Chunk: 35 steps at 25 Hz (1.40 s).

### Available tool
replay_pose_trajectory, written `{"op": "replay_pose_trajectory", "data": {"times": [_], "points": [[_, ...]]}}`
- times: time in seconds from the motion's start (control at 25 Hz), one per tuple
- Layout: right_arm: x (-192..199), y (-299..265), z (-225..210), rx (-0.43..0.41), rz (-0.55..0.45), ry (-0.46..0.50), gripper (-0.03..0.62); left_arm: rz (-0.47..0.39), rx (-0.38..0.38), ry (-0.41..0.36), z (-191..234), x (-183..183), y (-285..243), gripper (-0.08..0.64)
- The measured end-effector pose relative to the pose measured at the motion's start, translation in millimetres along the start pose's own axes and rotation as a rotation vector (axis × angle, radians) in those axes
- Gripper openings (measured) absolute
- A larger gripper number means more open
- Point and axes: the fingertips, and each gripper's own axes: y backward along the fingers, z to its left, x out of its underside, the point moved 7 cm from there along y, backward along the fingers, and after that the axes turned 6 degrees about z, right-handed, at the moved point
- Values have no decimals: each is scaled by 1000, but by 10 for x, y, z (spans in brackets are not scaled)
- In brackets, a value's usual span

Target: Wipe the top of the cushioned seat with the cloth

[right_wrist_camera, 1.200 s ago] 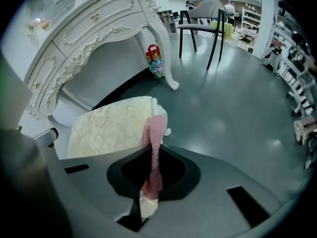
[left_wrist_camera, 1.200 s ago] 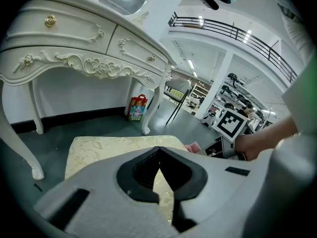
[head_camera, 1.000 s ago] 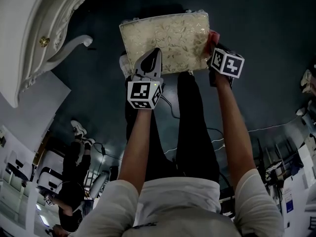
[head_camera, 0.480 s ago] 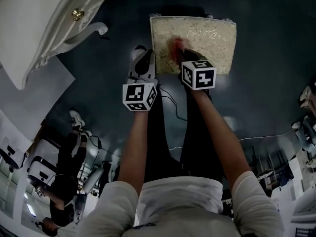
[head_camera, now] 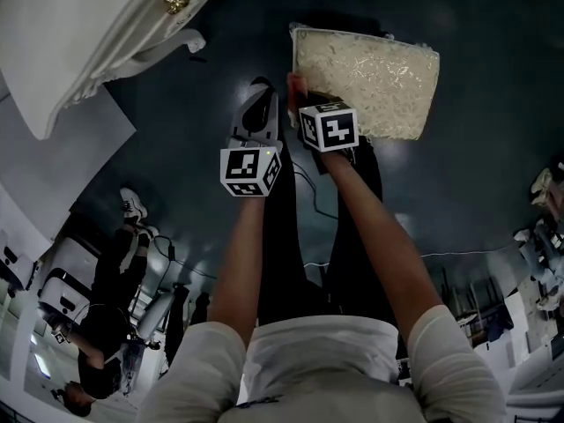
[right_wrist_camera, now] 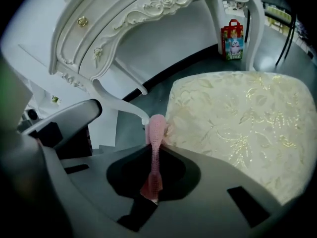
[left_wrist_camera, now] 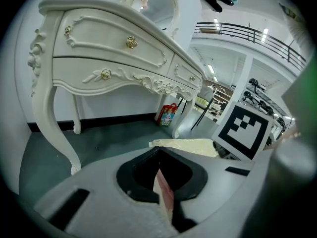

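Right gripper (head_camera: pixel 300 91) is clamped tight on the pink cloth (right_wrist_camera: pixel 156 133), at the near-left corner of the cushioned seat (right_wrist_camera: pixel 237 118). Left gripper (head_camera: pixel 257 117) hangs further left, jaws seemingly together and empty. No wiped trace shows on the fabric, so I can't judge coverage.

White short-sleeved shirt (head_camera: pixel 308 359), dark trousers (head_camera: pixel 295 236), grey left gripper (head_camera: pixel 262 91), grey right gripper (head_camera: pixel 298 91), black-and-white marker cubes (head_camera: pixel 250 171)

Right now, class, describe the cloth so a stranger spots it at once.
By the white table stands a cream seat. At its table-side edge the right gripper pinches the cloth: a thin pink strip, unlike the cream fabric beside it.
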Motion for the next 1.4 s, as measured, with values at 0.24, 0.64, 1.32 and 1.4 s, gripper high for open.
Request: {"op": "replay_pose_trajectory", "data": {"times": [0.24, 0.64, 1.32, 1.4], "points": [[110, 268, -334, 44, -56, -44, 25, 11, 27, -9, -239, 76, -118, 14], [489, 1001, -1495, 151, -142, -155, 25, 44, 131, -70, -1144, 203, -492, 14], [970, 1565, -2790, 314, -177, -361, 25, 61, 189, -107, -1828, 243, -740, 14], [906, 1624, -2688, 310, -207, -358, 25, 56, 168, -95, -1722, 224, -688, 14]]}}
